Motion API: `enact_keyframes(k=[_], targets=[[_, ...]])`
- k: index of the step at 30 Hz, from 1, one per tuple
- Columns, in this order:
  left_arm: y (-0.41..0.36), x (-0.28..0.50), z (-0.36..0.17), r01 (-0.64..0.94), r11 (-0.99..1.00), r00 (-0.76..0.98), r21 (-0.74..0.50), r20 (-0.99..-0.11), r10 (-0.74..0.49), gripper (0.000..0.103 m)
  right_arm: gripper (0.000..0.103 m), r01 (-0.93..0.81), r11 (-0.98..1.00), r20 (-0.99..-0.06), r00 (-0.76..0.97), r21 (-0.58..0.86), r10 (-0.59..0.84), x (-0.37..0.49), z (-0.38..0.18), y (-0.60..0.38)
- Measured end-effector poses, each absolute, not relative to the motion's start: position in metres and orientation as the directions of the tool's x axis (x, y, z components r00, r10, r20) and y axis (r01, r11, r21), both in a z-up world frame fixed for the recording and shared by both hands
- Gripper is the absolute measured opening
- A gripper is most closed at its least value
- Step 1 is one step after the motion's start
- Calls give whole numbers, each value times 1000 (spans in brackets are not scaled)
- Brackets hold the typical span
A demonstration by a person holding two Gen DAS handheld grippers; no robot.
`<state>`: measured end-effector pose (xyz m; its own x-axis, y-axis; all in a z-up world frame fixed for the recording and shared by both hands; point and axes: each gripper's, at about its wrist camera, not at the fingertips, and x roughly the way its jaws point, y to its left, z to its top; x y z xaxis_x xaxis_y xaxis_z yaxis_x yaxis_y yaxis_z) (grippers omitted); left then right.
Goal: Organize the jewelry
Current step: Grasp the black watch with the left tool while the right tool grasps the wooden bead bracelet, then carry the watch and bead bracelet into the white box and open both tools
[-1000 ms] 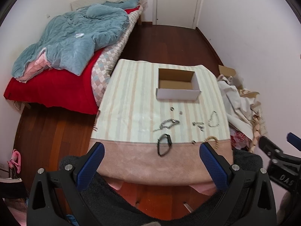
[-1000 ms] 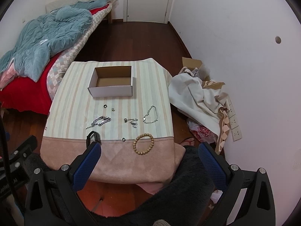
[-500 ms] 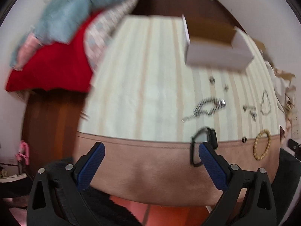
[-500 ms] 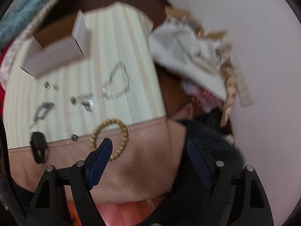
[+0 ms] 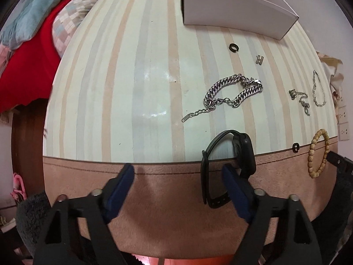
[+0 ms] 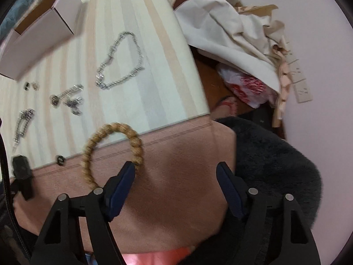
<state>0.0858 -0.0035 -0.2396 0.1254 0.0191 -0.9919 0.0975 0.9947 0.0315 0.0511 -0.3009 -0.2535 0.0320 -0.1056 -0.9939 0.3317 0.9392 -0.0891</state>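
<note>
Jewelry lies on a striped cloth-covered table (image 5: 136, 70). A black watch (image 5: 229, 154) lies at the front edge, just ahead of the right finger of my open, empty left gripper (image 5: 177, 174). A thick silver chain bracelet (image 5: 231, 92) lies beyond it, with a black ring (image 5: 233, 47), small silver pieces (image 5: 301, 99) and a thin silver chain (image 5: 317, 91). A wooden bead bracelet (image 6: 110, 150) lies by the left finger of my open, empty right gripper (image 6: 176, 173). An open white box (image 5: 236, 11) stands at the back.
A bed with red and teal bedding (image 5: 26, 28) stands left of the table. A heap of white cloth and bags (image 6: 238, 44) lies on the floor to the right. A dark fluffy cover (image 6: 275, 154) sits at the table's front right. A second black ring (image 5: 295, 147) lies near the beads.
Both grippers have dropped low and moved in over the table's front edge. The left one has closed in on the black watch, the right one on the bead bracelet.
</note>
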Motion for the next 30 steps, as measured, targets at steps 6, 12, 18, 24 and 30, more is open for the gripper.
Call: enact_keyframes(k=[6,12,18,24,30], targets=[[-13,87,-243,115,993,135,39,-991,23,44,69,318,946,-996,29,-66,-80,58,-262,-298],[-13,92,-245,138,990,154,11,-988,-11,5,32,276,961,-995,101,5,-23,58,-260,-290],[-16,95,-236,115,993,174,-3,-985,-23,4,9,241,966,-991,117,90,64,59,-258,-275],[-7,99,-202,102,995,238,-14,-971,-38,4,9,214,965,-974,197,150,108,59,-225,-259],[-6,116,-148,90,995,341,-31,-938,-60,4,9,146,971,-940,312,191,138,75,-173,-245]])
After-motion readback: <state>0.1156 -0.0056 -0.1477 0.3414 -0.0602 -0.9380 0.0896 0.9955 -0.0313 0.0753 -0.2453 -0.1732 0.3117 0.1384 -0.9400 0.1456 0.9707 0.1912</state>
